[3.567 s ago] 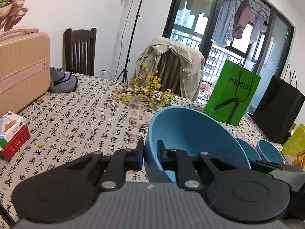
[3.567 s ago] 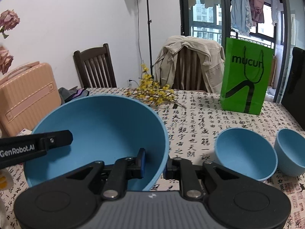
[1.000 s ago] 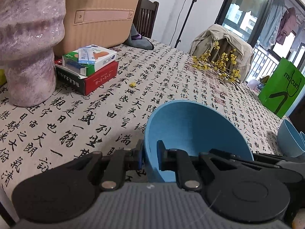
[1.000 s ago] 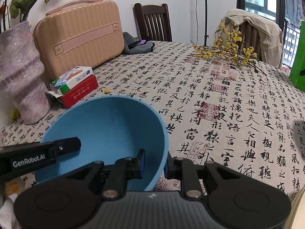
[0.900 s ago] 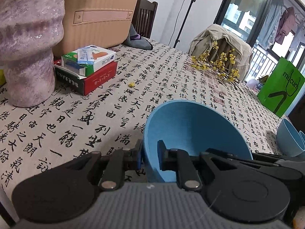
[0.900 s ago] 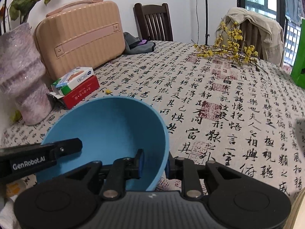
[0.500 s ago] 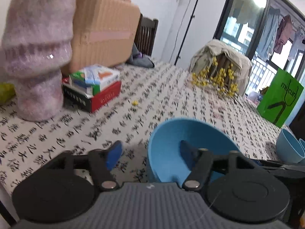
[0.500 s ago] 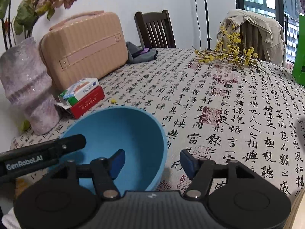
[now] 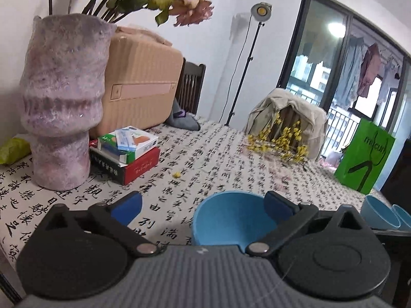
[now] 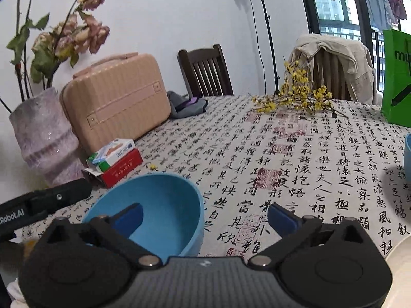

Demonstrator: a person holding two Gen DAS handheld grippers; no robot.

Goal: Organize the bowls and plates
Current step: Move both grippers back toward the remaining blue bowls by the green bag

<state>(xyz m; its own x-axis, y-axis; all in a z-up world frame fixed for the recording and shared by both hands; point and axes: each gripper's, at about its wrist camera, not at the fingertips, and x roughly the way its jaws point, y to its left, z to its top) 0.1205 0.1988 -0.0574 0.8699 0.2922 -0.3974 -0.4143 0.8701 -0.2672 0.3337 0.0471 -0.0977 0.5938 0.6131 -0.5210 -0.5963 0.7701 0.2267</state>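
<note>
**Big bowl set down, both grips let go**

Now that the large blue bowl (image 10: 154,213) sits on the patterned worktop (image 10: 308,159), the placing step looks finished. The left hand-held gripper (image 9: 203,202) and the right hand-held gripper (image 10: 204,217) have just been opening and both stand wide, pads clear of the rim, though each straddles it with one finger over the bowl's hollow.

The bowl rests just in front of the red box (image 10: 120,169), on the near side of it, with the pink vase (image 10: 43,138) off beyond that box. It stands upright, mouth up; being round, it has no long axis to speak of.

Two smaller blue bowls (image 9: 380,214) lie well apart from the red box, toward the green bag (image 9: 364,159). By my reckoning the next move calls for lifting both grippers clear without nudging the rim, then fetching a small bowl to nest inside.
</note>
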